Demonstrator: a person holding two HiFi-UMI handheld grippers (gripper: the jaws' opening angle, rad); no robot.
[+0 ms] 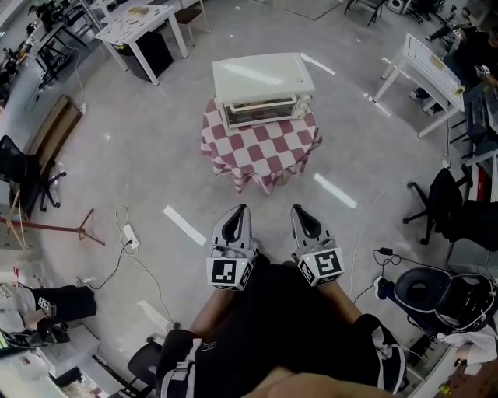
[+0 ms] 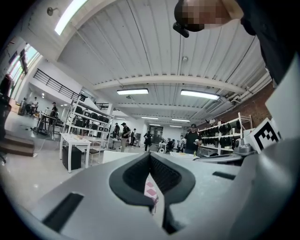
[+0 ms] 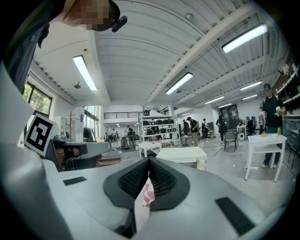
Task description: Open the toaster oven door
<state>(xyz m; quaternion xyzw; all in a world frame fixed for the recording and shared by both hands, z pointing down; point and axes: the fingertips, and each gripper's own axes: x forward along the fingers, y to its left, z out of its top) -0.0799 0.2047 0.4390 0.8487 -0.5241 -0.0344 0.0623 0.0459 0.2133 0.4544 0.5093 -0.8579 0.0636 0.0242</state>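
A cream toaster oven [image 1: 263,88] stands with its door closed on a small table draped in a red-and-white checked cloth [image 1: 261,149], ahead of me in the head view. My left gripper [image 1: 240,210] and right gripper [image 1: 298,211] are held side by side, well short of the table, both pointing toward it. Each is shut with nothing between its jaws. In the right gripper view the toaster oven [image 3: 183,156] shows just past the shut right gripper [image 3: 149,163]. The left gripper view shows its shut left gripper [image 2: 150,157] with a sliver of checked cloth [image 2: 151,191] beyond.
White tables stand at the back left [image 1: 140,23] and back right [image 1: 424,66]. Office chairs [image 1: 447,206] and a black bin [image 1: 436,295] sit at the right. A power strip with cable [image 1: 129,235] and a wooden stand [image 1: 54,228] lie on the grey floor at left.
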